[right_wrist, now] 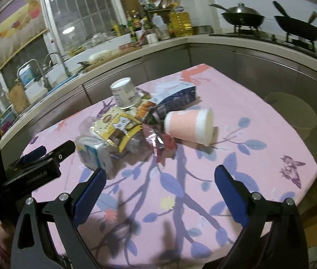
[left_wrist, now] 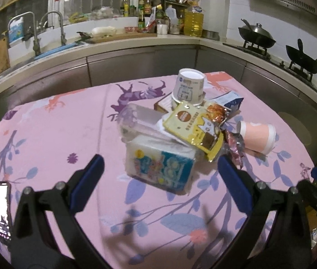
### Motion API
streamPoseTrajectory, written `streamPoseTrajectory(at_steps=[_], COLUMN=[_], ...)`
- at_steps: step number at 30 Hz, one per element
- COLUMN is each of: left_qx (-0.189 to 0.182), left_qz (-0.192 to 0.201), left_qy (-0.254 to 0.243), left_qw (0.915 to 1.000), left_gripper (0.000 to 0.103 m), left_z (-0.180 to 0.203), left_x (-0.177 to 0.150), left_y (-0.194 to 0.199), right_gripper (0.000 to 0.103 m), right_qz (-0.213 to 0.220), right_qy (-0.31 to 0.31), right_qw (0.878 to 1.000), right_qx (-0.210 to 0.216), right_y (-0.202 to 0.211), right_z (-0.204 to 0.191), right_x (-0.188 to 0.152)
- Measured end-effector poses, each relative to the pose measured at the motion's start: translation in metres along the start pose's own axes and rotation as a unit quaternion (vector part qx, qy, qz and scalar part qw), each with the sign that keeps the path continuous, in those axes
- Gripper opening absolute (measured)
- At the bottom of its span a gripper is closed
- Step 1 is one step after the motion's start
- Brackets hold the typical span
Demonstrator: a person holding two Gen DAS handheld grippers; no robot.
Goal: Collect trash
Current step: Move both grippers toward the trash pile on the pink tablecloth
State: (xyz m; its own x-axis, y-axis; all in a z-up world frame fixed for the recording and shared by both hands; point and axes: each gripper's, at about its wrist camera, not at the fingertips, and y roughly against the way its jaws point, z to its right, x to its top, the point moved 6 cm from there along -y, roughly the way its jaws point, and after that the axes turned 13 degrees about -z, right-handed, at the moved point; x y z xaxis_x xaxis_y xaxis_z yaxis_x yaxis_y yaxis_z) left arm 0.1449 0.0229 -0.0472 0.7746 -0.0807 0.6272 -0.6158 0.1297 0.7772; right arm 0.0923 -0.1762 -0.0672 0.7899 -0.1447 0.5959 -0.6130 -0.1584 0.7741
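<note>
Both grippers, left gripper point(left_wrist: 159, 168) and right gripper point(right_wrist: 160, 179), are spread and empty; next, probably, close on the tissue pack point(left_wrist: 158, 168).

Indoor artificial light, moderately dim, from overhead. Soft claw shadows fall on pink floral-print tablecloth point(left_wrist: 73, 121) in near foreground, both views. Strong fisheye bending: beige kitchen counter point(left_wrist: 136, 42) curves, corners vignette black. Glare on phone screen point(left_wrist: 1, 192). Slight softness overall; background bottles indistinct.
</note>
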Motion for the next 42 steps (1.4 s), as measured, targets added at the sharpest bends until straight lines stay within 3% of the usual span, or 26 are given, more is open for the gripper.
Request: streamPoseTrajectory(at_steps=[9, 22, 42], left_qx=[0.04, 0.115, 0.132], left_qz=[0.006, 0.004, -0.001], left_qy=[0.008, 0.014, 0.034], left_qw=[0.9992, 0.9932, 0.9907], left_gripper=[0.097, 0.097, 0.097], left_z=[0.017, 0.038, 0.039], left_x=[0.001, -0.004, -0.005], left_y=[0.002, 0.012, 0.007], right_gripper=[0.093, 0.093, 0.093], right_qz=[-0.002, -0.003, 0.046], right_qy=[0.003, -0.002, 0.012], right_qw=[1.0, 0.996, 0.995], right_qx=[0.015, 0.084, 0.092], right_y=[0.003, 0.002, 0.015], right_z=[0.023, 0.052, 0.063], right_x=[-0.006, -0.005, 0.026])
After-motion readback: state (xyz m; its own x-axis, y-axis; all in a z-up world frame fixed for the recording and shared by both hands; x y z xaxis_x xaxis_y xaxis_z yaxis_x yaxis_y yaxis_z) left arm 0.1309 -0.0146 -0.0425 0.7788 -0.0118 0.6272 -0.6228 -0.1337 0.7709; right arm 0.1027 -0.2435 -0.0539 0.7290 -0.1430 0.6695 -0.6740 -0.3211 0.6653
